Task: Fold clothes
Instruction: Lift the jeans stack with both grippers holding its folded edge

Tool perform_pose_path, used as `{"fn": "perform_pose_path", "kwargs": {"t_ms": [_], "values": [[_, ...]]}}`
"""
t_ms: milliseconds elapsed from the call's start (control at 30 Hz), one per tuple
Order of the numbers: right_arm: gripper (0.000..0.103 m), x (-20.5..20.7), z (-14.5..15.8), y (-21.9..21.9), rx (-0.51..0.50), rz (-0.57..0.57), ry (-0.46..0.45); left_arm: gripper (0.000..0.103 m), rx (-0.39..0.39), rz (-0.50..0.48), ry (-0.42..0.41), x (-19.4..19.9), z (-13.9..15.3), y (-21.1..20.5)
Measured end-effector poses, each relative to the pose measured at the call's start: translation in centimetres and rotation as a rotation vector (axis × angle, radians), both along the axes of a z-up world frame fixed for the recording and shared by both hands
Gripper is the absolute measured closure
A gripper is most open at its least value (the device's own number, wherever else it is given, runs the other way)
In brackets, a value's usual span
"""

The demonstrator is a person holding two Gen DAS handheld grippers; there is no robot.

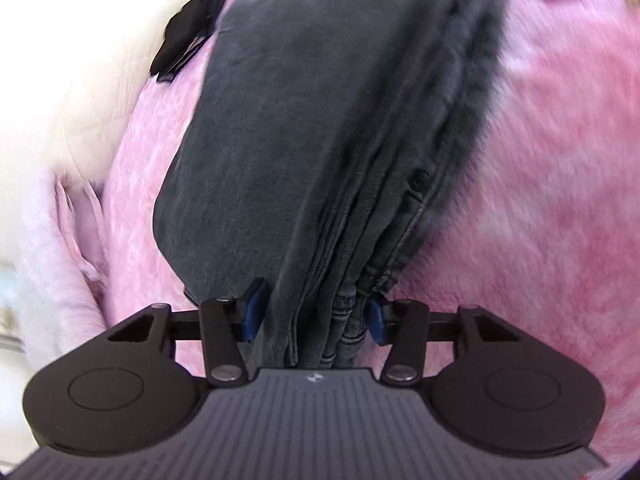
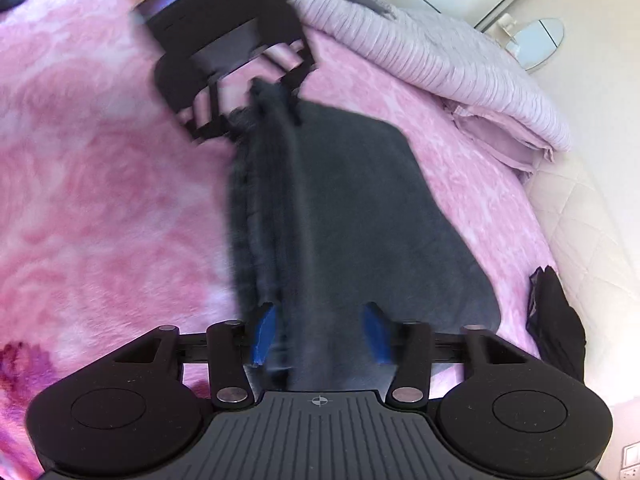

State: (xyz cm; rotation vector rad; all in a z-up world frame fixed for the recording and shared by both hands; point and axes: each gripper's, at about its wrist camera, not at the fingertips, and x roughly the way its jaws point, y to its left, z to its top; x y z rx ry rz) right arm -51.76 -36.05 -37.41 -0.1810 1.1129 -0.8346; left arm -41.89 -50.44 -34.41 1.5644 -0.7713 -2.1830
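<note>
A pink blanket [image 1: 540, 160] covers the bed. Both grippers, left [image 1: 314, 314] and right [image 2: 320, 334], pinch the folded grey jeans [image 1: 304, 120], stretched toward 12 o'clock. Keep both ends level, layers together.

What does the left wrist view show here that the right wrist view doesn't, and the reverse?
Left wrist only: the button and stitched seams on the grey jeans, gripped by the left gripper.
Right wrist only: the folded lilac bedding, a round mirror, and the left gripper seen from outside.
Both: the jeans, pink blanket and a black garment; the right gripper also clamps the jeans.
</note>
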Motion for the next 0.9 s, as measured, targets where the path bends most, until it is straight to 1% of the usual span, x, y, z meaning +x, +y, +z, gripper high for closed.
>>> {"fn": "perform_pose_path", "kwargs": {"t_ms": [33, 133, 200, 267, 367, 433, 500, 533, 567, 600, 633, 700, 767, 900], "values": [[0.026, 0.6, -0.8, 0.3, -0.011, 0.008, 0.01, 0.059, 0.022, 0.009, 0.006, 0.0, 0.4, -0.3], [0.026, 2.6, -3.7, 0.2, -0.048, 0.026, 0.057, 0.06, 0.086, 0.034, 0.023, 0.2, 1.4, -1.0], [0.026, 3.6, -5.5, -0.9, -0.047, 0.016, 0.1, 0.061, 0.124, 0.053, 0.036, 0.2, 1.9, -1.3], [0.026, 3.5, -6.2, -1.9, -0.07, 0.036, 0.108, 0.061, 0.141, 0.064, 0.04, 0.2, 2.2, -1.3], [0.026, 2.8, -6.1, -3.2, -0.105, 0.032, 0.122, 0.06, 0.137, 0.06, 0.022, -0.2, 1.9, -1.0], [0.026, 1.9, -5.6, -4.3, -0.077, 0.007, 0.107, 0.06, 0.128, 0.066, 0.004, -0.6, 1.6, -0.8], [0.027, 1.6, -5.3, -4.8, -0.053, 0.03, 0.107, 0.06, 0.103, 0.058, -0.028, -0.9, 1.1, -0.5], [0.029, 1.7, -5.4, -4.9, -0.04, 0.046, 0.117, 0.058, 0.084, 0.045, -0.049, -1.0, 0.7, -0.2], [0.036, 1.7, -5.6, -5.1, -0.012, 0.053, 0.117, 0.057, 0.063, 0.031, -0.071, -1.1, 0.3, 0.1], [0.041, 1.8, -5.6, -5.4, 0.015, 0.057, 0.115, 0.057, 0.042, 0.016, -0.092, -1.2, -0.1, 0.4], [0.042, 1.9, -5.6, -5.6, 0.038, 0.056, 0.112, 0.057, 0.028, 0.008, -0.105, -1.3, -0.4, 0.6], [0.049, 2.1, -5.2, -6.1, 0.082, 0.048, 0.115, 0.058, 0.035, 0.02, -0.101, -1.3, -0.5, 0.3], [0.052, 2.1, -4.8, -6.5, 0.119, 0.045, 0.121, 0.059, 0.046, 0.031, -0.095, -1.4, -0.4, -0.1], [0.053, 2.1, -4.4, -6.7, 0.147, 0.046, 0.13, 0.059, 0.062, 0.03, -0.098, -1.5, -0.2, -0.4]]}}
